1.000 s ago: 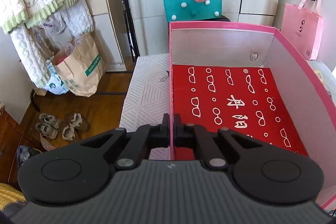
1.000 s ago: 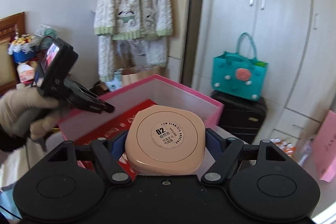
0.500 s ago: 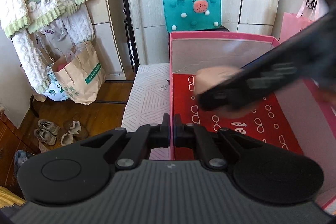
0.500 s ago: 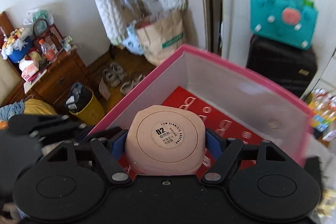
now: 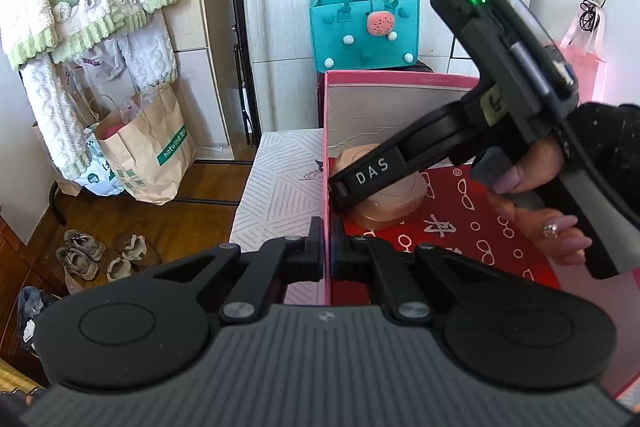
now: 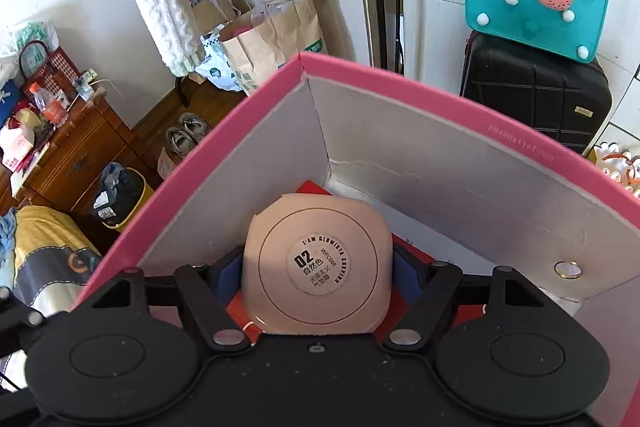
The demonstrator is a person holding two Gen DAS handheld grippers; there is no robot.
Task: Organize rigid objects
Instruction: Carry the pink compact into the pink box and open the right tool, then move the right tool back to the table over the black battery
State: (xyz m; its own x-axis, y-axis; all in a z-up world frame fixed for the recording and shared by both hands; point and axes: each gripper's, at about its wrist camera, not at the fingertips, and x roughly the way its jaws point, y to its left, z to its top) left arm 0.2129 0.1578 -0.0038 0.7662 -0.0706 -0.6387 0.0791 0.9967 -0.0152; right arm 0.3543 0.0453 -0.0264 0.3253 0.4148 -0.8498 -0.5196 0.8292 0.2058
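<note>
Down at 12 o'clock in the right wrist view, our right gripper [image 6: 318, 281] is clamped on the pink cushion compact [image 6: 318, 269], blue pads pressing both its sides, label up. The compact sits low inside the pink box [image 6: 400, 77], close to the far-left corner, over the red liner [image 5: 472, 227]; we can't tell whether its underside touches the liner. In the left wrist view, our left gripper [image 5: 327, 257] at 6 o'clock is pinched shut on the box's left wall, steadying it; the right hand [image 5: 532, 199] sits at 3 o'clock. Risks as we read them: letting go while the compact is tilted or above the liner drops it and it could skid or flip; pushing further toward the corner jams it or a finger against the wall at 10 o'clock; opening the fingers wide there could shove the cardboard wall; if the left pinch slips, the box shifts.
</note>
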